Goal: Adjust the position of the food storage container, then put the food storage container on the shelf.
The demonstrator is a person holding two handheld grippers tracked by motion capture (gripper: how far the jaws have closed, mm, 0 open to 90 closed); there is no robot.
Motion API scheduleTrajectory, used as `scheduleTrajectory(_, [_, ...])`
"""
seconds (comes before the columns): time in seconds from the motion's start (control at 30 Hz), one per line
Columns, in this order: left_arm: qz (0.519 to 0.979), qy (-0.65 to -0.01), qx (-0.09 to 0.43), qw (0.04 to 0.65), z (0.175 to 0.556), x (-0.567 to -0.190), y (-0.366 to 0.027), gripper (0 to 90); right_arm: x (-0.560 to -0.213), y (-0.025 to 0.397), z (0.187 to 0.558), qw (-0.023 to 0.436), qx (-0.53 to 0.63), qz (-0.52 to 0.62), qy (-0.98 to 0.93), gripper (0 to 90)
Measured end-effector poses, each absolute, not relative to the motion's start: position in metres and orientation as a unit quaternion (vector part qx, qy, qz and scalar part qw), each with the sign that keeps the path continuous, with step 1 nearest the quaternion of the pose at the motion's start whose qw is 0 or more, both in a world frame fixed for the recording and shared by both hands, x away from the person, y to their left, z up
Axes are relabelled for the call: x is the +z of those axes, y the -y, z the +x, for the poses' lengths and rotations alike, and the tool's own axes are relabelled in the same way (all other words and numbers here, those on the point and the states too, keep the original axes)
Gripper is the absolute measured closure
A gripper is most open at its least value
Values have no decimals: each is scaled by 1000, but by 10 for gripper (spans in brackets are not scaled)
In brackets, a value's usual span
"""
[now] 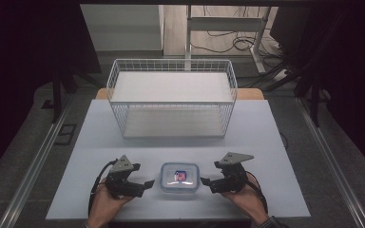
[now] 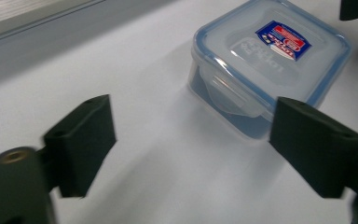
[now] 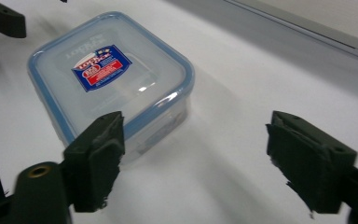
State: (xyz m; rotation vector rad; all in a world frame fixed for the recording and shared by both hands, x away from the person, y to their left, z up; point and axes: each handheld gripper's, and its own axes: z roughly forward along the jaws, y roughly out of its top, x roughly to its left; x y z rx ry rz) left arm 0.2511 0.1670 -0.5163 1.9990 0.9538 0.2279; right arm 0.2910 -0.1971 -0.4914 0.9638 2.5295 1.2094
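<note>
**High view: two pairs of tongs close in on a sealed food box**

High view shows a small clear container [image 1: 179,177] with a blue-rimmed snap lid sitting on the white worktop [image 1: 100,123], directly between the left tongs [image 1: 146,185] and the right tongs [image 1: 205,182]. Each pair hangs just beside the box, one on either flank, touching nothing. A white wire basket [image 1: 171,97] stands well beyond the tongs, on the far half of the worktop.

Both pairs are spread wide and hold nothing. In the left gripper view the box [image 2: 268,60] lies ahead and off toward one jaw, its latch flap facing the camera; in the right gripper view it [image 3: 109,77] sits ahead, partly behind the other jaw.

The step in hand looks like a two-sided approach to the box. To do it well, each pair should likely be centred first, since the box now lies off the line between the jaws in both gripper views. The walls look smooth and slippery, so a grip under the lid's rim, or square on a latch flap, seems safer than on the bare sides. Even pressure from both flanks should keep the light box from skidding.
</note>
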Motion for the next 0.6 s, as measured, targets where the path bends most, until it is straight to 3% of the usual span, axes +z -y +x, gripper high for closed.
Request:
scheduleTrajectory(0.13, [800,-388,72,452,254,-514,-166,73,-489,197,292,78,409,333,-846,159])
scheduleTrajectory(0.6, [801,-365,23,474,276,-510,-129,85,-487,172,293,61,411,318,-852,140])
